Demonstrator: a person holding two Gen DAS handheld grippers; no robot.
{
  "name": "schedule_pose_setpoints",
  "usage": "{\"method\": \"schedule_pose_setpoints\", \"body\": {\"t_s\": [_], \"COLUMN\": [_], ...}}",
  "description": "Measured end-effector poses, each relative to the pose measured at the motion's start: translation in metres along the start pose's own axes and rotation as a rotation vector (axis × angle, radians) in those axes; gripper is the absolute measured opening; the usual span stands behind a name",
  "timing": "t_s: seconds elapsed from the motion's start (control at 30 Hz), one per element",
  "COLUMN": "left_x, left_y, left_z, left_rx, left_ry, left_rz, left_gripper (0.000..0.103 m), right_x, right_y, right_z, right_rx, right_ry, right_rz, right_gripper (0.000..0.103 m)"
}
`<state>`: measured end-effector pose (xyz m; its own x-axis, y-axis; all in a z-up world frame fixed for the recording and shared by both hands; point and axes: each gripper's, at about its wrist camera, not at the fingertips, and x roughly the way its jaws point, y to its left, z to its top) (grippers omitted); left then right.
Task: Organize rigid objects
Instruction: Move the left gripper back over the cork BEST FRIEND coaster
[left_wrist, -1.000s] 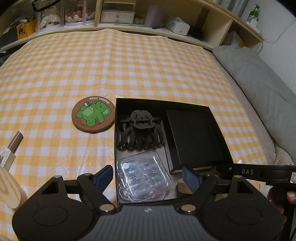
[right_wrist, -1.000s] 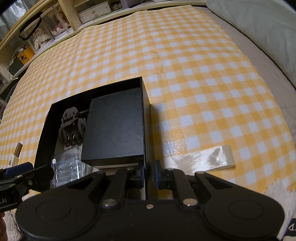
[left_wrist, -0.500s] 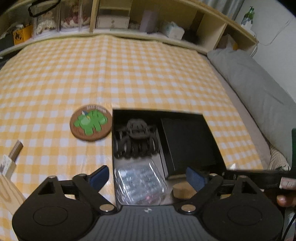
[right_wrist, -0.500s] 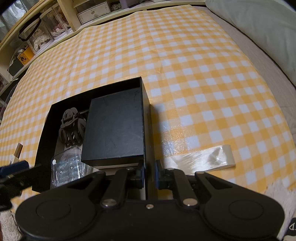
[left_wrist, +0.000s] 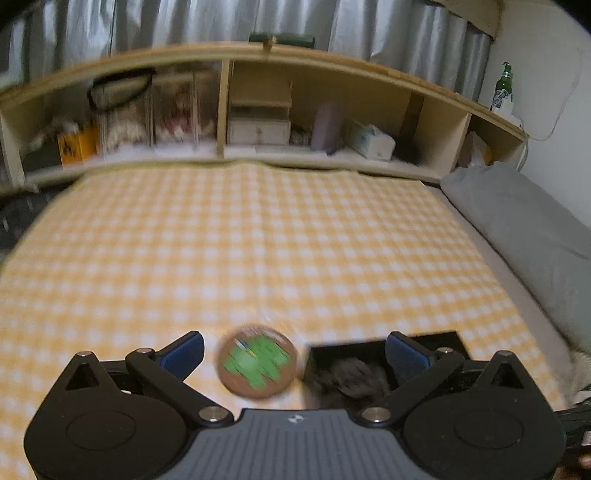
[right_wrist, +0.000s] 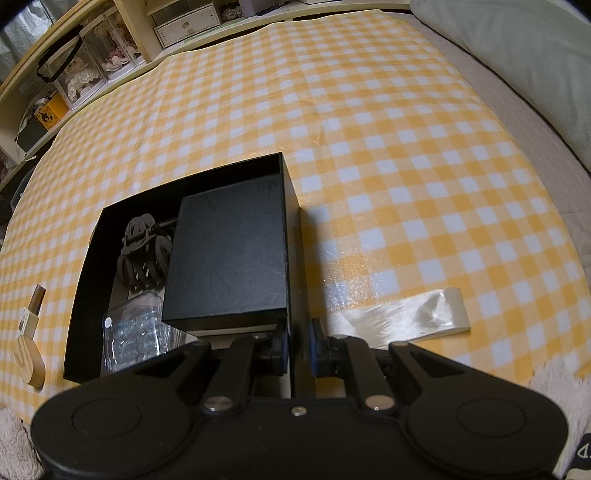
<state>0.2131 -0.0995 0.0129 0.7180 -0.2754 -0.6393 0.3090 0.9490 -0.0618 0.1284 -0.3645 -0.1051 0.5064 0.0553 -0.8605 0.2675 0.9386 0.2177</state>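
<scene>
An open black box (right_wrist: 88, 266) lies on the yellow checked cloth. Inside it are a smaller closed black box (right_wrist: 229, 258), a dark hair claw (right_wrist: 144, 254) and a clear plastic case (right_wrist: 133, 336). My right gripper (right_wrist: 298, 343) is shut on the open box's right wall at its near corner. In the blurred left wrist view my left gripper (left_wrist: 295, 347) hangs above the cloth, its jaws opening wide with nothing gripped. Below it sit a round brown coaster with a green figure (left_wrist: 257, 360) and the far corner of the open black box (left_wrist: 369, 345), the hair claw (left_wrist: 354, 373) showing.
A white satin ribbon strip (right_wrist: 406, 321) lies right of the box. A wooden piece (right_wrist: 29, 354) and a small stick-shaped item (right_wrist: 33, 310) lie to its left. A grey pillow (left_wrist: 524, 236) lines the right side and a cluttered wooden shelf (left_wrist: 258, 122) runs along the back.
My left gripper has risen and tilted up away from the box, its jaws spreading wider, and it has left the right wrist view. The right gripper has not moved.
</scene>
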Motion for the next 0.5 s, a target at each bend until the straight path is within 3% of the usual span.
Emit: {"method": "schedule_pose_setpoints", "body": {"t_s": [0.2, 0.5], "left_x": [0.015, 0.06], "left_y": [0.028, 0.051], "left_z": [0.005, -0.022], "left_rx": [0.089, 0.275], "left_ry": [-0.05, 0.032], "left_rz": [0.036, -0.091], "left_gripper": [0.103, 0.103], "right_x": [0.0, 0.001], "right_y": [0.0, -0.002], "right_z": [0.0, -0.001], "right_rx": [0.001, 0.007], "right_ry": [0.0, 0.005], "right_rz": [0.0, 0.003], "right_gripper": [0.012, 0.012]}}
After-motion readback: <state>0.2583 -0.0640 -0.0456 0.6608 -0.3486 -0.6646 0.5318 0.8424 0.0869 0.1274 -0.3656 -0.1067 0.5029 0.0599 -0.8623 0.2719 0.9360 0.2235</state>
